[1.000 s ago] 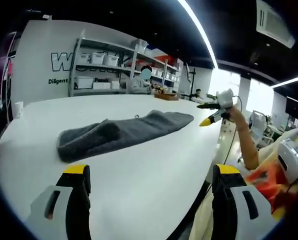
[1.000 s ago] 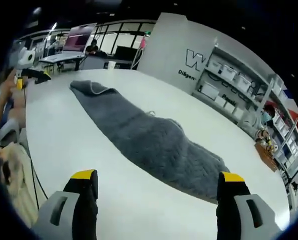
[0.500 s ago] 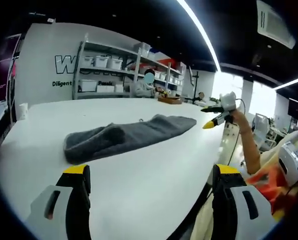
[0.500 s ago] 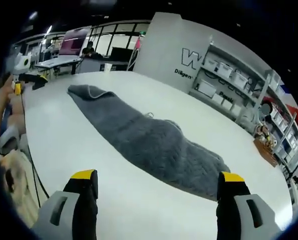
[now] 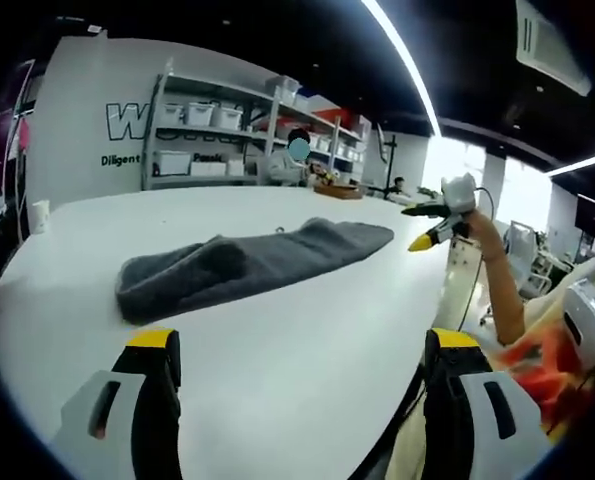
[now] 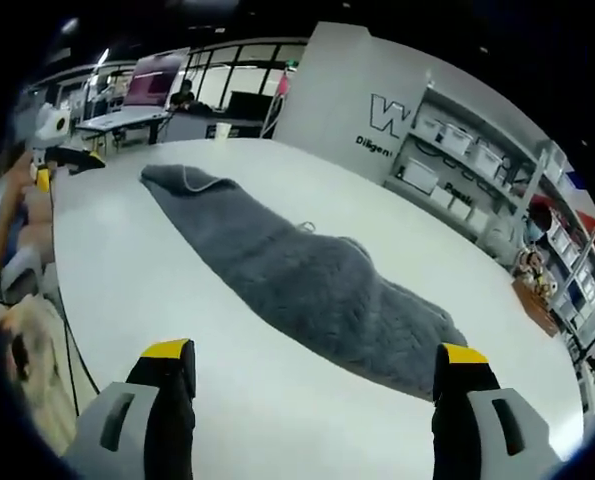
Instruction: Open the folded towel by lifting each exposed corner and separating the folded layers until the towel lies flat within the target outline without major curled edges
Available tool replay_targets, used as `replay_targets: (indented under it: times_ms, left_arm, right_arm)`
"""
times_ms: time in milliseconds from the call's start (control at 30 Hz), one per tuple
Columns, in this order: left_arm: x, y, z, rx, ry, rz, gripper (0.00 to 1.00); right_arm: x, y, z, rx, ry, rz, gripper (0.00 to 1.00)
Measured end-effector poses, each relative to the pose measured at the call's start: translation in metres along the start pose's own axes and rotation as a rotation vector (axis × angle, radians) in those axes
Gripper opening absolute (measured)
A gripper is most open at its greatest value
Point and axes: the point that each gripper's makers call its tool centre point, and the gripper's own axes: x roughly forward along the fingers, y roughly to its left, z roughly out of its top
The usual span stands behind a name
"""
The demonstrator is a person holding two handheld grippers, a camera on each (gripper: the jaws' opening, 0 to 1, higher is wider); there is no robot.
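A grey towel (image 5: 242,262) lies bunched in a long folded strip on the white table (image 5: 277,350). In the right gripper view the same towel (image 6: 307,285) runs from far left to near right. My left gripper (image 5: 302,385) is open, well short of the towel, with nothing between its jaws. My right gripper (image 6: 315,390) is open too, just short of the towel's near edge. The right gripper (image 5: 432,222) also appears at the right of the left gripper view, held beyond the table edge. The left gripper (image 6: 62,155) appears at the left of the right gripper view.
Shelves with white bins (image 5: 202,140) stand behind the table, with a person (image 5: 295,160) near them. A white cup (image 5: 39,215) stands at the table's far left. The table edge (image 5: 422,310) drops off at right, by a person's arm (image 5: 497,280).
Both views have shifted slightly with the hands. The towel lies as before, and both grippers stay open and apart from it.
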Motion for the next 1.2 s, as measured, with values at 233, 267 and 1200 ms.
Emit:
replay_targets:
  times_ms: [233,267,1200]
  left_arm:
    - [0.025,0.014,0.001,0.000,0.036,0.009,0.95]
    - [0.026,0.014,0.002,0.012,0.038,0.008,0.96]
    - [0.107,0.117,0.028,0.107,0.080,0.232,0.62]
  right_arm:
    - [-0.002,-0.003,-0.002,0.016,-0.008,0.007,1.00]
    - [-0.002,-0.003,-0.002,0.017,-0.009,0.008,1.00]
    - [-0.007,-0.015,-0.012,0.038,-0.020,0.014,0.99]
